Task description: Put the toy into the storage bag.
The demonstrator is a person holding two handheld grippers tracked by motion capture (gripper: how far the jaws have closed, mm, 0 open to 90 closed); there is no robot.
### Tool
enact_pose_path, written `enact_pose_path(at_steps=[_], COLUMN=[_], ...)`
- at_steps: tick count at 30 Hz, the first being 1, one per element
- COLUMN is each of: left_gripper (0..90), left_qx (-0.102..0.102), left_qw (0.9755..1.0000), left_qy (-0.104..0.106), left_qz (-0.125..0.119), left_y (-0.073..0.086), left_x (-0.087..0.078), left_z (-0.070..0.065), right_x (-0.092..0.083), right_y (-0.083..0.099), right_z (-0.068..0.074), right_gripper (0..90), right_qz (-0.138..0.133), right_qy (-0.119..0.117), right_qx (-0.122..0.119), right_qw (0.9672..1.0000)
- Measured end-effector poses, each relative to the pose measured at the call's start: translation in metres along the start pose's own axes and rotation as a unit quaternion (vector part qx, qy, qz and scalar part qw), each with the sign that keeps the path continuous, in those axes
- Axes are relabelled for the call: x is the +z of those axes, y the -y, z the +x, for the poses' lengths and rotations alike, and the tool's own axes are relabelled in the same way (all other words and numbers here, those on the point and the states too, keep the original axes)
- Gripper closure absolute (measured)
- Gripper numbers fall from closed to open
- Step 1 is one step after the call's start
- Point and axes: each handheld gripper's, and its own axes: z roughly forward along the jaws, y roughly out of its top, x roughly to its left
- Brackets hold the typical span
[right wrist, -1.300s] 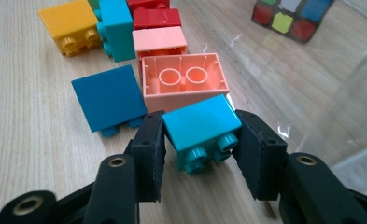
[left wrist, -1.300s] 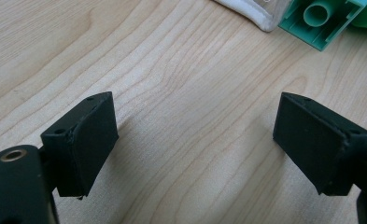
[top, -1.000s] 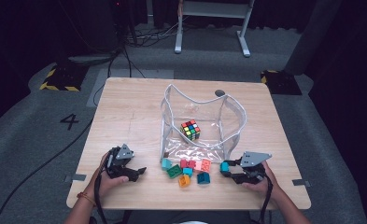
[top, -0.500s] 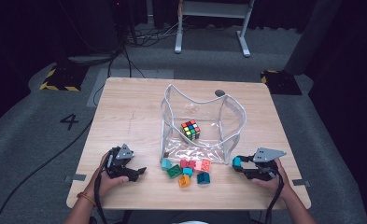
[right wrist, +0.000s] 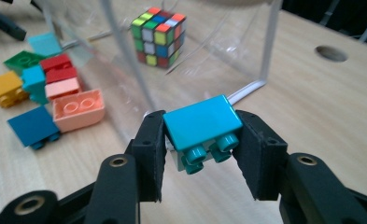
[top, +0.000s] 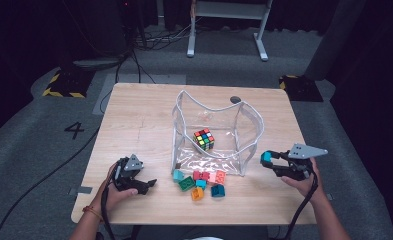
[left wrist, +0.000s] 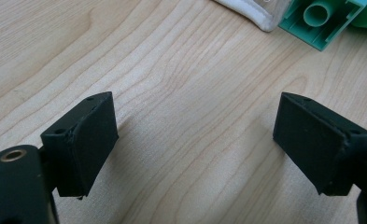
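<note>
High view showed the left gripper (top: 148, 184) resting low at the near left of the wooden table (top: 139, 120), its jaws spread apart with bare wood between them. Left gripper view confirmed this: both black pads (left wrist: 85, 140) stood well apart over the tabletop, and the corner of a green brick (left wrist: 321, 21) lay beyond them at the far right of that frame. Just right of that gripper, near the table's front edge, sat a loose cluster of bricks (top: 200, 181) in teal, green, red, pink, orange and blue. Behind the cluster stood a clear plastic bag (top: 216, 132) with white edging, open at the top, and a colour cube (top: 204, 139) lay inside it. Farther right, the right gripper (top: 265, 161) was held beside the bag's right wall, raised off the table, pinching a turquoise brick (top: 266, 158). Right gripper view showed that brick (right wrist: 202, 126) clamped squarely between the two pads, its studs pointing toward the camera, with the bag's wall and the cube (right wrist: 158, 35) beyond it.
</note>
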Motion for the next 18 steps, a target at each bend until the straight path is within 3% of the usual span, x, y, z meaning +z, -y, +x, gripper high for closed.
enact_pose_path(at_steps=[18], left_gripper=[13.8], left_qx=[0.000], left_qw=[1.0000], left_qy=[0.000], left_qz=[0.000], left_y=[0.000], left_x=[0.000], left_z=[0.000], right_x=[-0.014], right_y=[-0.066], right_z=[-0.046], right_gripper=[55.3], right_qz=[-0.033], right_qy=[0.061], right_qx=[-0.009], right_qw=[0.9975])
